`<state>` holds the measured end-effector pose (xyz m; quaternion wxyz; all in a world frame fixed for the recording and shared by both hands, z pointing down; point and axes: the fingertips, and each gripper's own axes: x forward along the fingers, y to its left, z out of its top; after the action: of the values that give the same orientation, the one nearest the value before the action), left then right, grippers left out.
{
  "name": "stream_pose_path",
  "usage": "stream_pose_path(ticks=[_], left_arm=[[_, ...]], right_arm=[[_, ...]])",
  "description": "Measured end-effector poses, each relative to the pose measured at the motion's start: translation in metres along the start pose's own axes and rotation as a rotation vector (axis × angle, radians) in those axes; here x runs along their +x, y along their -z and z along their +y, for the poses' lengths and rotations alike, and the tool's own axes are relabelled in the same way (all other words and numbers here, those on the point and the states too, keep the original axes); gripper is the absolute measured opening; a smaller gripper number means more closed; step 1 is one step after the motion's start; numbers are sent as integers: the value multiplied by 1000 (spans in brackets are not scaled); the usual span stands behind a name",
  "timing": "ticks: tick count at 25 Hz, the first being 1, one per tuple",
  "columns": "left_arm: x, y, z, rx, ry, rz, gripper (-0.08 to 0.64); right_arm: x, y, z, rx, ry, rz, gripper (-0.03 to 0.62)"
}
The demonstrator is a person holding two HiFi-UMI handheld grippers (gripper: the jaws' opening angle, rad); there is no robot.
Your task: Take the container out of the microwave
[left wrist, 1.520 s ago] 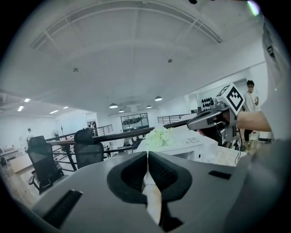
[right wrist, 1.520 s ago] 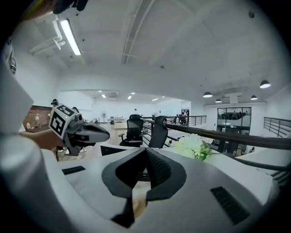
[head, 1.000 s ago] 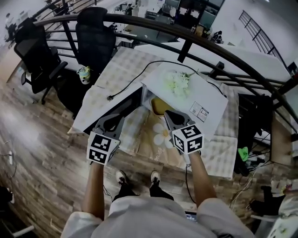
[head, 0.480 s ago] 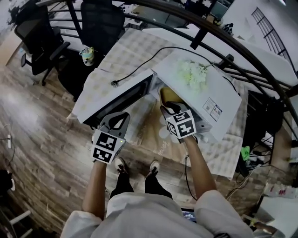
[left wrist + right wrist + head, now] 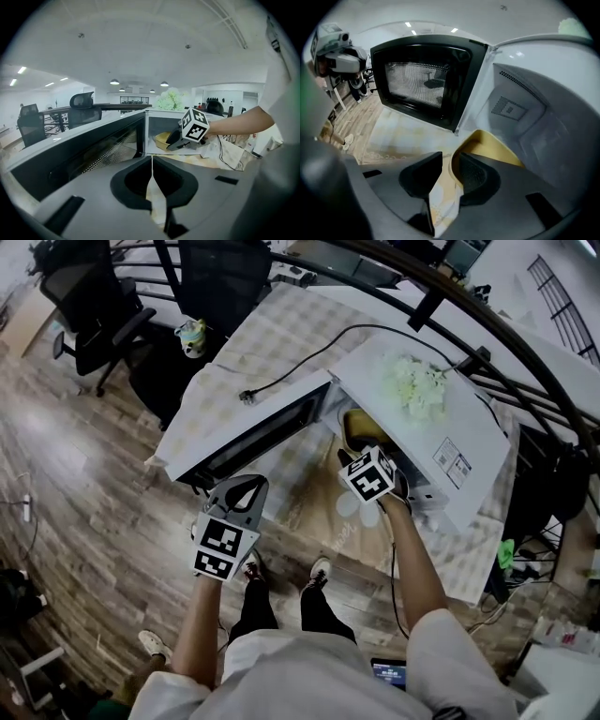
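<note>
Microwave (image 5: 422, 427) door (image 5: 262, 432) is open, and the yellow container (image 5: 497, 145) sits inside the cavity near the front, not yet lifted. The right gripper (image 5: 450, 168) is at the cavity mouth, its jaws opening with the container's near rim between them and no squeeze visible. The left gripper (image 5: 151, 164) is clenched on nothing, low in front of the door. Gripping and pulling out remain.

Microwave (image 5: 483, 427) shell looks like smooth white painted metal, slightly glossy. Its door (image 5: 424, 79) is shiny dark glass over a perforated metal mesh. The yellow container (image 5: 492, 143) inside reads as smooth matt plastic. The tablecloth (image 5: 281, 334) is soft patterned cloth, and the floor (image 5: 84, 484) is wood-look planks with a mild sheen.
</note>
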<state>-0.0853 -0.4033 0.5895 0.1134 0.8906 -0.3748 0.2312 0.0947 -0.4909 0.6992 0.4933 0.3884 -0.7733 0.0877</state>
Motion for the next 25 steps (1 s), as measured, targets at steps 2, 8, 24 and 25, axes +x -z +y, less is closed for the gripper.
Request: stream_pose_path(ticks=[2, 8, 24, 25], left_arm=[[-4, 1, 0, -6, -5, -8, 25], [-15, 5, -3, -11, -3, -15, 25], [-62, -10, -8, 28, -61, -57, 25], [-66, -12, -10, 31, -65, -63, 25]], right_arm=[[3, 0, -1, -22, 23, 6, 108], [5, -3, 4, -70, 39, 19, 44], [-55, -27, 52, -69, -6, -63, 39], [-61, -29, 58, -73, -12, -71, 39]])
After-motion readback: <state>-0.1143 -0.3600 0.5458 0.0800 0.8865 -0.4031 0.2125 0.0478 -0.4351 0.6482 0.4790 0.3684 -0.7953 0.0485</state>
